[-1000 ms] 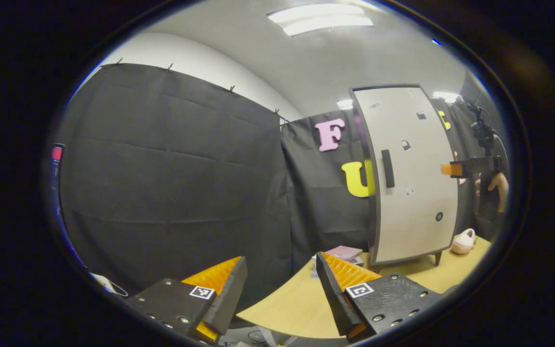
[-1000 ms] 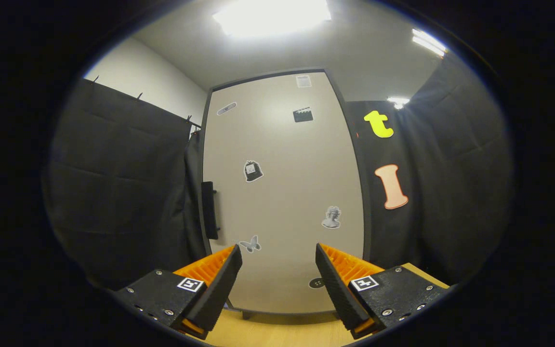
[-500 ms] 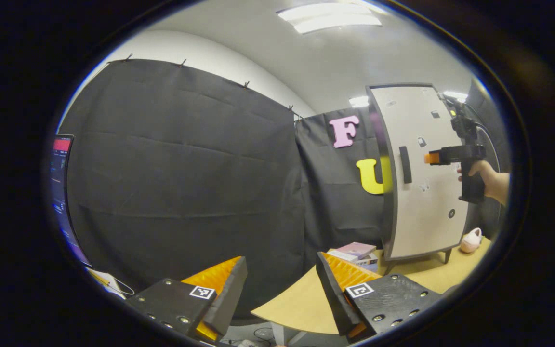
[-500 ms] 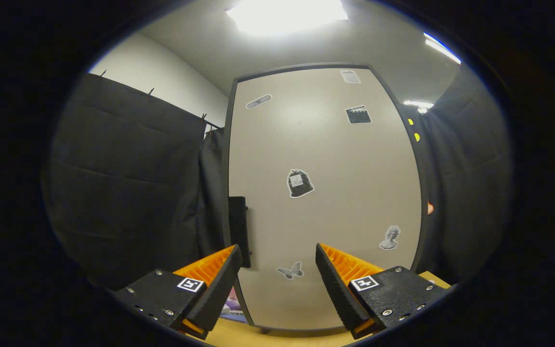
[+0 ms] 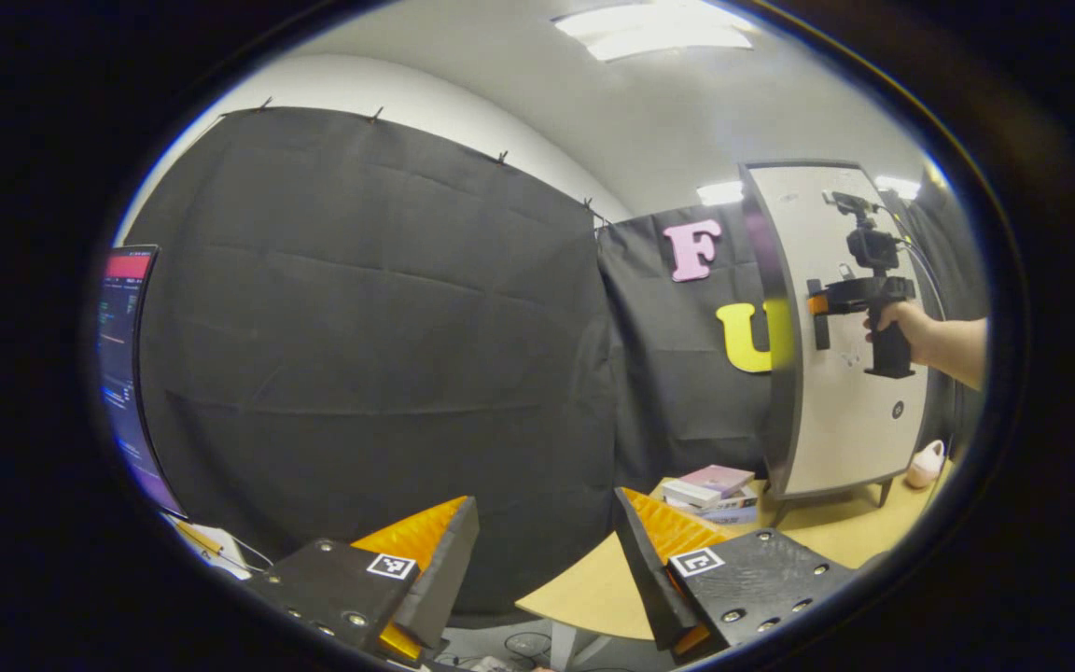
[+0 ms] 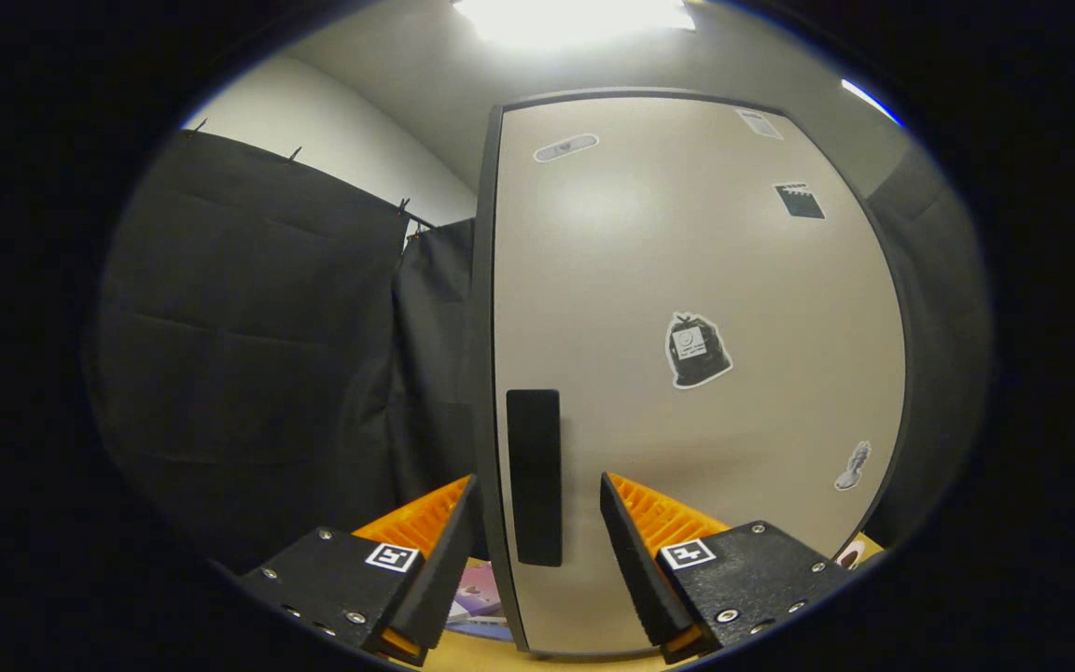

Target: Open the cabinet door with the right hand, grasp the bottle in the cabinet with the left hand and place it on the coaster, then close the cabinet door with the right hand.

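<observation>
At the far right of the left gripper view, the closed cabinet door (image 5: 859, 392) stands on the table (image 5: 593, 588), the right gripper (image 5: 816, 304) at its handle (image 5: 820, 314); left gripper (image 5: 545, 551) jaws spread. In the right gripper view, spread jaws flank the handle, untouched

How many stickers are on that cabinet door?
5 in the right gripper view: a pill-shaped one top left, a pale one top right, a clapperboard below it, a dark bag mid-door, a small bust lower right. The tongs may hide others.
</observation>
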Available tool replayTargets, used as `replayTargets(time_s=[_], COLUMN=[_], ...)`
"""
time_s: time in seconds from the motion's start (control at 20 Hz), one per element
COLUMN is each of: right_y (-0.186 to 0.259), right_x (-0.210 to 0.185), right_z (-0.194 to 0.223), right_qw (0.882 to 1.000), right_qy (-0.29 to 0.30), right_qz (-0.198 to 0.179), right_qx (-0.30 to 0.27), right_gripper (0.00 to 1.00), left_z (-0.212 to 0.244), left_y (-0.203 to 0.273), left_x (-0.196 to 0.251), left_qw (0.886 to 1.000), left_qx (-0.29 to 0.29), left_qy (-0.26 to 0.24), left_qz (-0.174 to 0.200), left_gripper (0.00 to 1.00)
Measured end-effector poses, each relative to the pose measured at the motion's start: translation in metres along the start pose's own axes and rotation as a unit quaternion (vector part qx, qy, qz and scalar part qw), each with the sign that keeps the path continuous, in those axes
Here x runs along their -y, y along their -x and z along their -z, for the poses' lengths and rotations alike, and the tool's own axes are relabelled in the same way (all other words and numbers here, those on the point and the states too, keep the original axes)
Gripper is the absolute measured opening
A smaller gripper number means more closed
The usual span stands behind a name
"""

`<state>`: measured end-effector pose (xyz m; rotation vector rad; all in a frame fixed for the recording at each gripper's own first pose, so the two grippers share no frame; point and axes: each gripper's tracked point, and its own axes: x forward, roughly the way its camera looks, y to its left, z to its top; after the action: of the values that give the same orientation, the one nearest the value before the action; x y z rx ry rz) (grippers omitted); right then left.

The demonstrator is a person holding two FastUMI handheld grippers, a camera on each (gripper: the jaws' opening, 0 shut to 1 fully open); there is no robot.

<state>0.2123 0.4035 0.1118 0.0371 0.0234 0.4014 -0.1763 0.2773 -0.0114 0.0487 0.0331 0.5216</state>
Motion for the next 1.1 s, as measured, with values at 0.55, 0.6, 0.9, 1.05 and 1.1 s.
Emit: replayTargets(time_s=[0.55, 0.6, 0.9, 1.05, 1.1], right_y=[-0.021, -0.019, -0.001, 0.001, 0.001], right_x=[-0.003, -0.004, -0.005, -0.001, 0.0], right_z=[0.013, 0.013, 0.01, 0.012, 0.013], right_qw=[0.998, 0.997, 0.996, 0.995, 0.994], right_qy=[0.003, 0.002, -0.001, -0.004, -0.005], right_qz=[-0.005, -0.01, -0.049, -0.068, -0.073], right_qx=[-0.065, -0.071, -0.075, -0.075, -0.077], right_gripper=[0.23, 0.21, 0.2, 0.2, 0.2], left_z=[0.006, 0.005, -0.002, -0.005, -0.006], left_y=[-0.012, -0.013, -0.026, -0.036, -0.037], left_x=[-0.008, -0.003, 0.031, 0.059, 0.067], left_qw=[1.0, 1.0, 0.998, 0.996, 0.995], left_qx=[-0.001, 0.001, 0.012, 0.014, 0.014], left_qy=[0.01, 0.012, 0.013, 0.016, 0.017], left_qz=[0.012, 0.018, 0.064, 0.09, 0.099], left_gripper=[0.83, 0.83, 0.87, 0.83, 0.87])
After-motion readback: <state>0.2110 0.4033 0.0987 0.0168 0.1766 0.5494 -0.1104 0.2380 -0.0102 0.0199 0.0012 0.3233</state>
